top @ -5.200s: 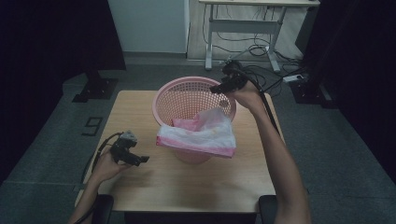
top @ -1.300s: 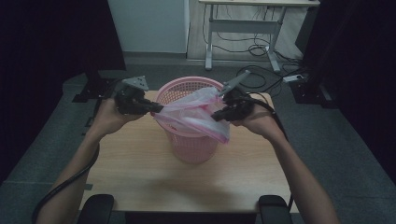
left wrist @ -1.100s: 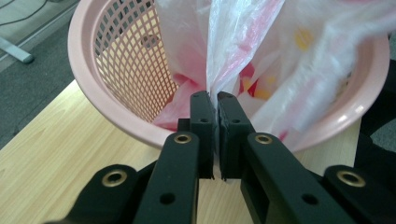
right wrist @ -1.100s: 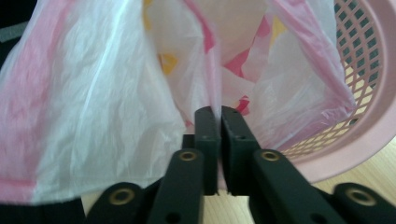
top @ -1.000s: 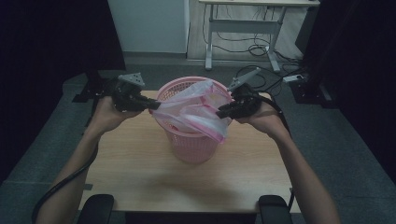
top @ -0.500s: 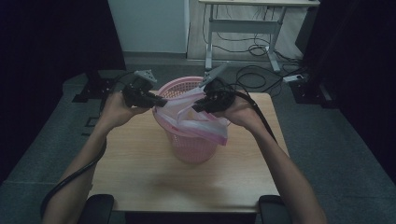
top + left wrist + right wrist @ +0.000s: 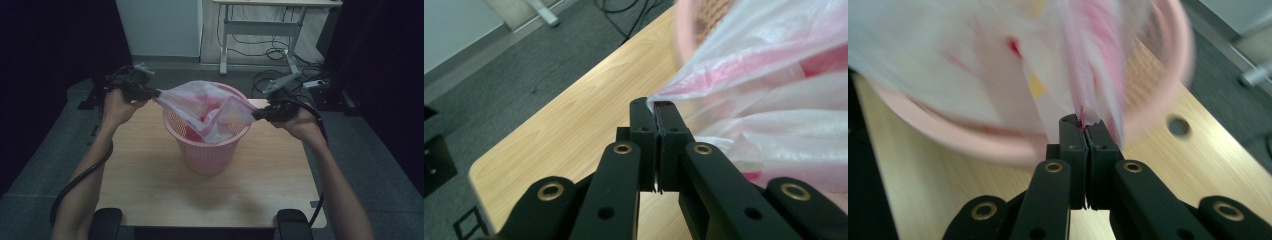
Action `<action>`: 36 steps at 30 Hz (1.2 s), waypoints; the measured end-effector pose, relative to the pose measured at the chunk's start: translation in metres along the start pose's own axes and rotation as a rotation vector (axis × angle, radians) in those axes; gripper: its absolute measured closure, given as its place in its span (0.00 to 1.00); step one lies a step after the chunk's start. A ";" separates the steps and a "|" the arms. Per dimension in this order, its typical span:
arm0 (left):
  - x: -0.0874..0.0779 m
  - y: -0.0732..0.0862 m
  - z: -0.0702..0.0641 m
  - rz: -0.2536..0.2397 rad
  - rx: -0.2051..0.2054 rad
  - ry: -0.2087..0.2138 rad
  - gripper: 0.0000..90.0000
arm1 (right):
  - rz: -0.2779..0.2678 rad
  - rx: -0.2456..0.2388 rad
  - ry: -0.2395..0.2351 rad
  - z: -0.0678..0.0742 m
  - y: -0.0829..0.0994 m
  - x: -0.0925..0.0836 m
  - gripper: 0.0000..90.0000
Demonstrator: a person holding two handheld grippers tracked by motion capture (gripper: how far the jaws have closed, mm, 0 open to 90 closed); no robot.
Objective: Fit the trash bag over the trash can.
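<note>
Left hand-held gripper and right hand-held gripper, each clamped on plastic bag edge, stretch it, apparently centred, across pink basket rim.

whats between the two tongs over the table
In the high view, the plastic bag stretches between the left tongs and the right tongs, each pinching an edge, with the pink basket under it.

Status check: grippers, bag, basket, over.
Left gripper and right gripper shut on plastic bag. Bag stretched over pink basket. Nothing in the way.
</note>
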State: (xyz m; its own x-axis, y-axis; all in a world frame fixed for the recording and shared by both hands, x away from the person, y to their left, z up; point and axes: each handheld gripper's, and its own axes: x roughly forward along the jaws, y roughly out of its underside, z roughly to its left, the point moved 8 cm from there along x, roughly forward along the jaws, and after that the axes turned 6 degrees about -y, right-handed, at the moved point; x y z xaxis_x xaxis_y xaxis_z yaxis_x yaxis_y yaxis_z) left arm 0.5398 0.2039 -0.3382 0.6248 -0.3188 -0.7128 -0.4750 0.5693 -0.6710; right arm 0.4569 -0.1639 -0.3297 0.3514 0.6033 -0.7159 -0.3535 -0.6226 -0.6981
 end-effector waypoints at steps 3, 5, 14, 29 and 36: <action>-0.002 0.005 -0.002 -0.026 -0.012 0.063 0.91 | -0.006 0.041 -0.003 -0.010 0.014 -0.002 0.98; -0.003 0.005 -0.005 -0.039 0.005 0.071 0.74 | -0.002 0.044 -0.005 -0.010 0.016 0.000 0.93; -0.028 -0.011 -0.009 -0.108 0.048 0.142 0.40 | -0.109 0.072 -0.055 -0.008 -0.017 -0.021 0.53; 0.017 -0.024 -0.037 -0.024 0.129 0.209 0.32 | -0.084 0.131 0.016 -0.038 -0.048 0.023 0.26; 0.047 -0.012 -0.045 0.027 0.103 0.263 0.40 | 0.019 0.150 0.046 -0.049 -0.023 0.059 0.37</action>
State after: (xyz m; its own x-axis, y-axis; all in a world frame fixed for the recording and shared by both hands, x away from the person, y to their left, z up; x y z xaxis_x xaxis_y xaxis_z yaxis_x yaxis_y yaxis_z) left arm 0.5466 0.1475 -0.3724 0.4245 -0.4806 -0.7673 -0.4153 0.6497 -0.6367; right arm 0.5283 -0.1380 -0.3554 0.3813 0.5667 -0.7304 -0.4845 -0.5504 -0.6800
